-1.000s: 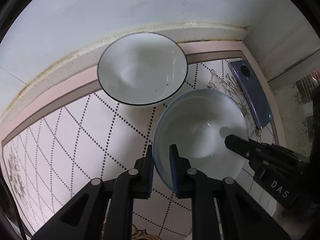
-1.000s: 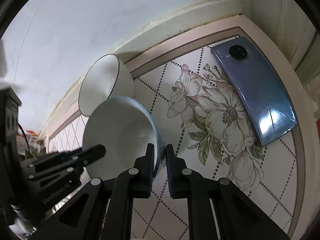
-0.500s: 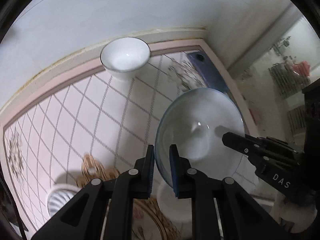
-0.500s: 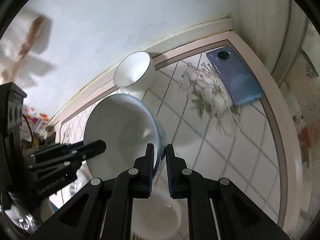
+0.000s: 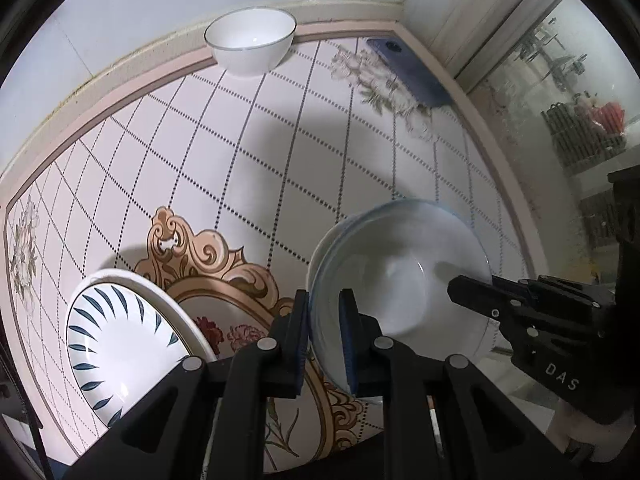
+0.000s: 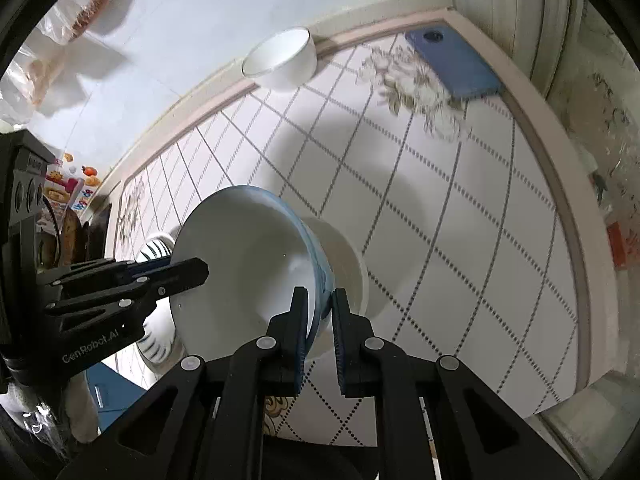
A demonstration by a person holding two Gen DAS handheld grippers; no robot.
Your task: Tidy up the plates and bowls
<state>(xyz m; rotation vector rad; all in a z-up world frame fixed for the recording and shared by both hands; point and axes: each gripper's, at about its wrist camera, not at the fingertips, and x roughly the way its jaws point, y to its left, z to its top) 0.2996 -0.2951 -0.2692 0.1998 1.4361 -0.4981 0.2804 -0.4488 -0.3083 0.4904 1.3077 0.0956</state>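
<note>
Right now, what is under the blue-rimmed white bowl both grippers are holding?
A plain white bowl sits directly beneath the blue-rimmed white bowl. Only its side wall shows; its inside is covered, and contact cannot be judged.

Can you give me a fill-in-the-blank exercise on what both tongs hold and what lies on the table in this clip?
1. The left tongs and right tongs are both shut on the rim of the same blue-rimmed white ____.
2. The white bowl with the thin dark rim stands beside the ____ at the far edge of the tiled table.
3. The flat blue ____ lies in the table's far right corner.
4. The white plate bears dark blue ____-shaped strokes.

Missing words: bowl; wall; phone; leaf
</note>
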